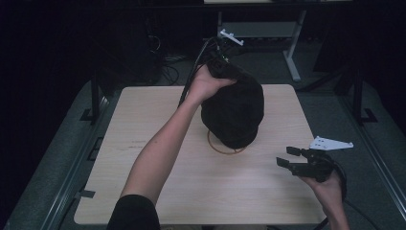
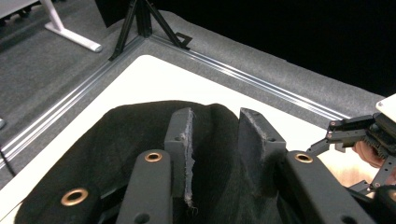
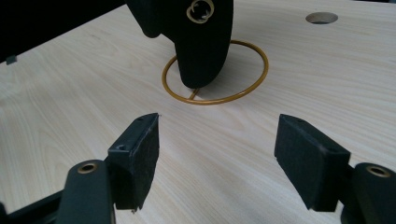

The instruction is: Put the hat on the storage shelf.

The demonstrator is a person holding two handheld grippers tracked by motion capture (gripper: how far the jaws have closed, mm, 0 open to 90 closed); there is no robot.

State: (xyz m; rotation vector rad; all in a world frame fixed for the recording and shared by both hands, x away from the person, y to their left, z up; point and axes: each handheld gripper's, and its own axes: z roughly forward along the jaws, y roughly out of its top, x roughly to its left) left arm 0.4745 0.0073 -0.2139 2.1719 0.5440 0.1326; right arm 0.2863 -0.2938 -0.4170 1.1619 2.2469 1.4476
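A black felt hat [image 1: 234, 112] stands over a thin gold wire ring [image 1: 225, 152] at the middle of the light wooden table [image 1: 143, 124]. My left gripper [image 1: 224, 71] comes down on the hat's far top side and is shut on a fold of its felt. In the left gripper view the fabric [image 2: 126, 135] bunches between the pads [image 2: 180, 144]. My right gripper [image 1: 285, 156] is at the table's right front, open and empty, pointing toward the hat. In the right gripper view the hat [image 3: 196, 42] and ring [image 3: 261, 79] lie ahead of the open gripper [image 3: 217, 121].
A round hole [image 3: 322, 17] is cut in the tabletop beyond the ring. Metal rails [image 2: 261, 79] and black frame posts [image 1: 95, 98] border the table. A white desk leg [image 1: 292, 60] stands on the grey carpet behind. The right gripper [image 2: 345, 133] also appears far off in the left gripper view.
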